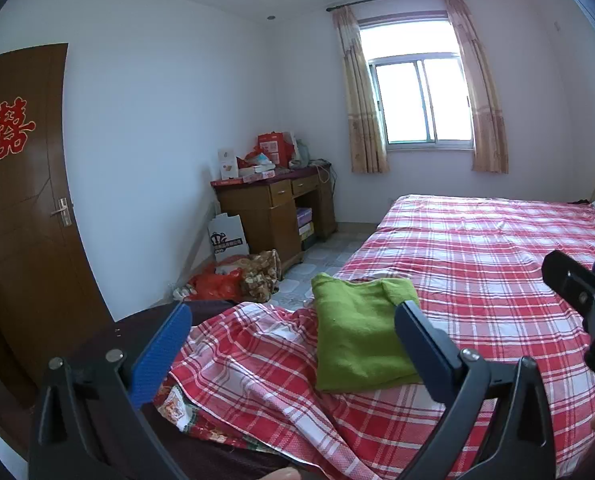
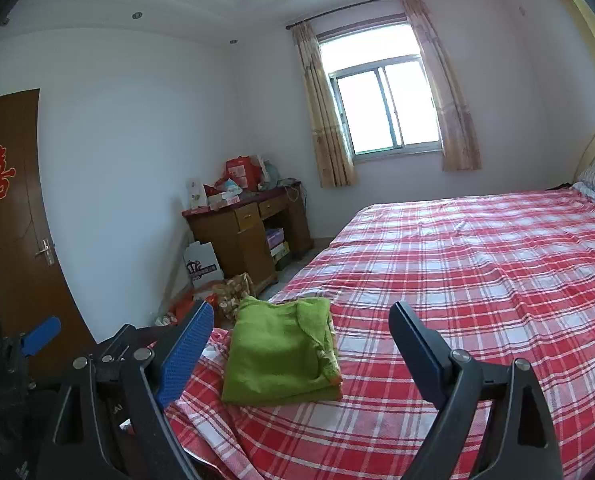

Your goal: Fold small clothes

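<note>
Both grippers hang spread wide over the near corner of the bed, nothing between their fingers. Seen from its own camera, the left gripper (image 1: 293,344) has its blue-padded finger at the left, past the bed's edge, and its dark finger at the right, in front of the near right part of a folded green garment (image 1: 357,332); whether that finger touches the cloth cannot be told. At the right edge of the same view shows part of the right gripper (image 1: 585,300), above the bedcover. From its own camera the right gripper (image 2: 301,344) frames the green garment (image 2: 277,352) between its two fingers, which stand apart from it on either side.

The garment lies folded into a neat rectangle near the near left corner of the bed, on the red and white checked bedcover (image 2: 477,280). An edge of patterned lining peeks out along its right side in the right wrist view. The cover is rumpled at that corner and smooth farther off.

Beyond the bed, against the far wall, stands a wooden desk (image 1: 273,208) piled with boxes, with bags (image 1: 233,280) on the floor beside it. A curtained window (image 1: 417,100) is on the far wall, and a brown door (image 1: 21,200) with a red paper decoration is at the left
</note>
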`<state>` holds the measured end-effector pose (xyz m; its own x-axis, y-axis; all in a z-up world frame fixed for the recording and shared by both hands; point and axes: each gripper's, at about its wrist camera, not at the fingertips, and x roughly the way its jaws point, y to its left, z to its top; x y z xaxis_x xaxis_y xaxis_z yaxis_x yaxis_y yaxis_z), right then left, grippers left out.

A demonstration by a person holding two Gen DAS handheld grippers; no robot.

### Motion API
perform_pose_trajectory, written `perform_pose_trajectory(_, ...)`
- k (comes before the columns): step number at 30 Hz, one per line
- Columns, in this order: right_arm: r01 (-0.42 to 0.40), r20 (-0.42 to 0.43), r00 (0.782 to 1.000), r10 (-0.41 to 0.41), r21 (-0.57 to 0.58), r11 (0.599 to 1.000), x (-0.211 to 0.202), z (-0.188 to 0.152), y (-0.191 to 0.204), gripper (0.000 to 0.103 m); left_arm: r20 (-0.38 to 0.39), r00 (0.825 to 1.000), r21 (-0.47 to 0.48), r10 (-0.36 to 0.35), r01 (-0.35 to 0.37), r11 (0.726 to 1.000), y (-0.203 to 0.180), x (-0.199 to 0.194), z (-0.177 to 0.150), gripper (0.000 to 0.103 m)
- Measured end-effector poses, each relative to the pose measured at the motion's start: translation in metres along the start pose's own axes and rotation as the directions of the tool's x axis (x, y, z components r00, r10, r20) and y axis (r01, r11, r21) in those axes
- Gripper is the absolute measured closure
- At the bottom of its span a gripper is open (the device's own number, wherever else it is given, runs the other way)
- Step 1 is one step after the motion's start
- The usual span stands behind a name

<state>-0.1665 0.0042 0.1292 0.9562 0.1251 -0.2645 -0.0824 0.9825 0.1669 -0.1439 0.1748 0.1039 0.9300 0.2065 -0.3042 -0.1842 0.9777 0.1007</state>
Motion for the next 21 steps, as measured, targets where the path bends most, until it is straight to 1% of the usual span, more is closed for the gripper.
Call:
perform_pose_trajectory(13, 0.004, -0.004, 1.0, -0.004, -0.004, 1.0, -0.0005, -0.0015, 0.0008, 0.013, 0.001, 1.0, 0.003, 0.013, -0.013, 1.0, 0.0015, -0.0008, -0.0006, 0.0)
perform_pose_trajectory(21, 0.012, 0.006, 1.0, -0.012, -0.002, 1.0, -0.0026, -0.0016, -0.0008, 0.013, -0.015, 1.0, -0.003, -0.01, 0.01, 1.0, 0.0006, 0.0027, 0.0005, 0.0)
